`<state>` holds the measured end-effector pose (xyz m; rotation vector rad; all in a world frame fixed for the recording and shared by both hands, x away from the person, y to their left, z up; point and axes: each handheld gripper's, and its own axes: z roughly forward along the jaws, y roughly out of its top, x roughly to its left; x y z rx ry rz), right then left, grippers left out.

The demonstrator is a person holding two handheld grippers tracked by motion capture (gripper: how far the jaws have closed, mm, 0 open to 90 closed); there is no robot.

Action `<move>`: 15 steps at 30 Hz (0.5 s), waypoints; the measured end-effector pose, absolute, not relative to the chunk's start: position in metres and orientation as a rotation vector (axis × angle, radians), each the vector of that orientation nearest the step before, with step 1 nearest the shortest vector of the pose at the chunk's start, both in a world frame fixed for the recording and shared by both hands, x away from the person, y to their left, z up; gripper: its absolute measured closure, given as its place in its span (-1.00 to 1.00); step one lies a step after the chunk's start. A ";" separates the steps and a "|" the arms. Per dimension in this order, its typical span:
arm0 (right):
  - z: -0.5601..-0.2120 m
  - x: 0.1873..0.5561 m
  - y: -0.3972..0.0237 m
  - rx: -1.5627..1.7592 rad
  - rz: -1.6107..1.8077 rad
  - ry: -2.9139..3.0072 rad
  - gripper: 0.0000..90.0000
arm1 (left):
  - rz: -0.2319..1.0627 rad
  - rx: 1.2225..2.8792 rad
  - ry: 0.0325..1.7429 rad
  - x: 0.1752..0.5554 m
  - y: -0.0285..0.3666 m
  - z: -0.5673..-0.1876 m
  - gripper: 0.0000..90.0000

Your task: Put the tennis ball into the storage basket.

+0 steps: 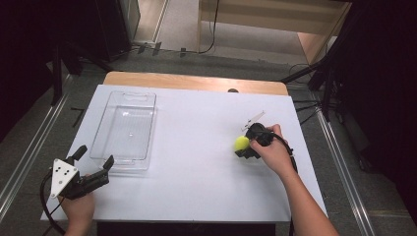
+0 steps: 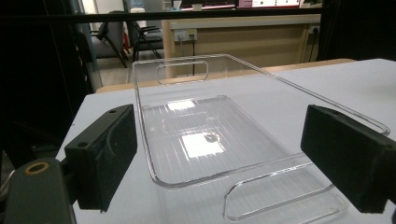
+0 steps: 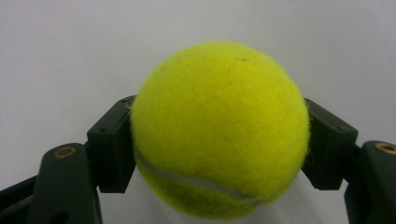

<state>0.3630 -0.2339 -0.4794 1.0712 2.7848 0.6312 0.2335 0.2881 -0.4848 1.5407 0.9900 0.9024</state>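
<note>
Tennis ball (image 3: 219, 130): bright yellow-green, fuzzy felt, one pale curved seam low on its near side. Round, undented. Clamped at its widest between the two black jaws of the right tongs (image 3: 219, 149). Position: right part of the white desk (image 1: 196, 147).

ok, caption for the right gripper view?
Right tongs shut on a yellow tennis ball over the white table.

Setting: lab or office | Evidence: white table (image 1: 196, 147) between metal rails (image 1: 29, 147), chairs (image 2: 116, 35), wall sockets (image 2: 184, 34), floor cables (image 1: 214, 29)
</note>
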 end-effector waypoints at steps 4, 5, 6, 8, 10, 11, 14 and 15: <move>-0.476 0.364 -0.233 1.057 0.644 2.788 -0.47 | 0.902 1.539 0.990 0.234 0.288 -0.485 -0.75; -0.475 0.364 -0.233 1.054 0.649 2.790 -0.47 | 0.901 1.538 0.990 0.234 0.288 -0.485 -0.75; -0.474 0.364 -0.232 1.050 0.651 2.795 -0.47 | 0.901 1.537 0.991 0.234 0.288 -0.485 -0.75; -0.473 0.364 -0.232 1.055 0.649 2.791 -0.47 | 0.901 1.536 0.991 0.234 0.288 -0.485 -0.75; -0.472 0.365 -0.230 1.043 0.660 2.797 -0.47 | 0.901 1.537 0.991 0.234 0.288 -0.485 -0.75; -0.471 0.364 -0.229 1.045 0.664 2.799 -0.47 | 0.901 1.536 0.991 0.234 0.288 -0.485 -0.75; -0.468 0.365 -0.226 1.031 0.669 2.802 -0.47 | 0.901 1.536 0.991 0.234 0.288 -0.485 -0.75; -0.468 0.365 -0.226 1.031 0.669 2.802 -0.47 | 0.900 1.536 0.991 0.234 0.288 -0.485 -0.75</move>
